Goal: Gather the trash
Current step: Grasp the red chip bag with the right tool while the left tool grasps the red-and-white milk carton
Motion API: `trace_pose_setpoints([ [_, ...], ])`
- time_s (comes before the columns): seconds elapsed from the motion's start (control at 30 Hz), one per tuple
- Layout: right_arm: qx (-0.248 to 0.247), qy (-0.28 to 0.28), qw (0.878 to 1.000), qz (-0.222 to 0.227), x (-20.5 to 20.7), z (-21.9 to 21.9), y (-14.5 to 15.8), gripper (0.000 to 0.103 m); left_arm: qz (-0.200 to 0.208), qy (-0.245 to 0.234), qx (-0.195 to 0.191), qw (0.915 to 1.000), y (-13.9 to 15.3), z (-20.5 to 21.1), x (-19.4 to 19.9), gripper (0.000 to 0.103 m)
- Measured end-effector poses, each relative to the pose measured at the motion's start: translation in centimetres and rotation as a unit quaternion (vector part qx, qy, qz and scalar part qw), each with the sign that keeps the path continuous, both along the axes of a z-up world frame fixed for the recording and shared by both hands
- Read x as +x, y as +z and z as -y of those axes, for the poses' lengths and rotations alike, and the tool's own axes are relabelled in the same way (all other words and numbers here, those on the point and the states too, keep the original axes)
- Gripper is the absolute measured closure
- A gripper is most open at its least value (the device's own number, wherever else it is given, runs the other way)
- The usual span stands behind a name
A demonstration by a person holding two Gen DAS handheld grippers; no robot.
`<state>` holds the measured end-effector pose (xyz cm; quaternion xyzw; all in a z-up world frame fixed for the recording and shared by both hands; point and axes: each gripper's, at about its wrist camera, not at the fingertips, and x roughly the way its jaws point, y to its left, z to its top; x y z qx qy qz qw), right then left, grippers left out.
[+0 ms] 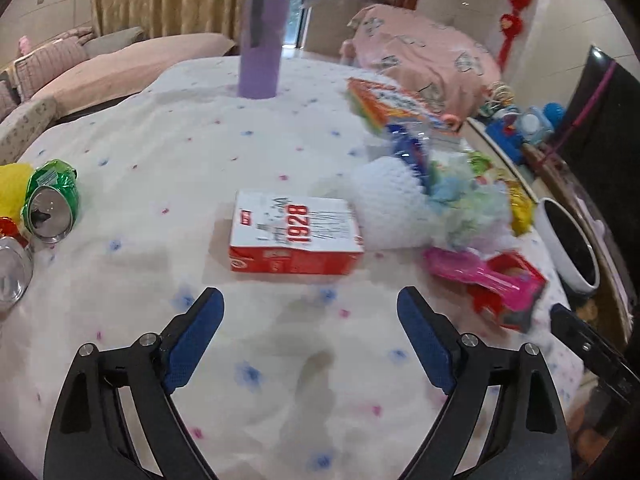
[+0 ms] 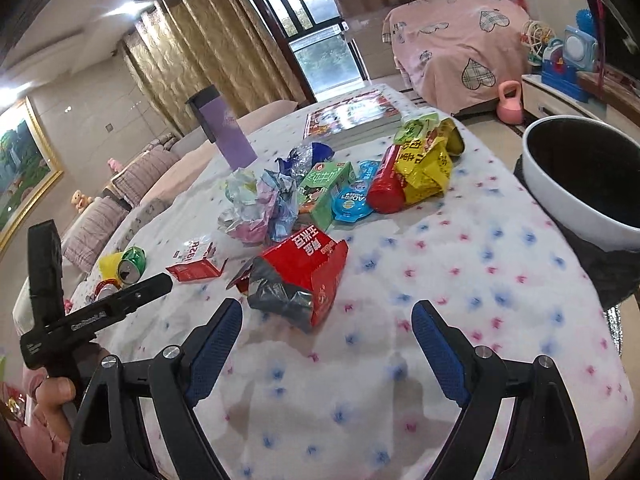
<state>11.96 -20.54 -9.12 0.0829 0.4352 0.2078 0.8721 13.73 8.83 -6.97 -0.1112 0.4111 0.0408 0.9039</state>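
My left gripper [image 1: 310, 296] is open over the flowered tablecloth, with nothing between its blue pads. Just beyond it lies a red-and-white box [image 1: 294, 236] marked 1928. A crushed green can [image 1: 50, 204] lies at the far left. My right gripper [image 2: 326, 306] is open too and holds nothing. A torn red snack bag [image 2: 300, 276] with a silver lining lies just past its left finger. Behind the bag sit crumpled paper [image 2: 256, 204], a green carton [image 2: 324, 188], a blue pouch [image 2: 352, 200], a red tube [image 2: 386, 188] and a yellow bag [image 2: 424, 172].
A white bin [image 2: 580, 184] with a dark inside stands off the table's right edge. A purple tumbler [image 2: 228, 128] and a book [image 2: 352, 114] stand at the far side. A hand [image 2: 52, 396] grips the left tool's handle at lower left. A pink bed lies beyond.
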Motion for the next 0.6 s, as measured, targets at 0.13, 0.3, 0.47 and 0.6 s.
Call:
trace_pose_setpoints([
  [0.13,-0.001,0.009,1.000,-0.004,0.9,-0.9,-0.2,0.018,-0.005,0.017,0.011,0.9998,-0.8,-0.4,1.5,0.012],
  [0.3,-0.002,0.020,1.000,-0.012,1.9,-1.8,-0.8,0.018,-0.011,0.015,0.019,0.9996,-1.5,0.0,3.2,0.012],
  [0.47,-0.003,0.030,0.999,-0.023,2.8,-2.6,-1.6,0.022,-0.036,0.021,0.015,0.9990,-2.7,-0.3,4.6,0.012],
  [0.6,-0.007,0.036,0.999,-0.026,3.3,-3.1,-2.0,0.047,-0.029,0.023,0.003,0.9993,-2.6,-0.8,4.7,0.013],
])
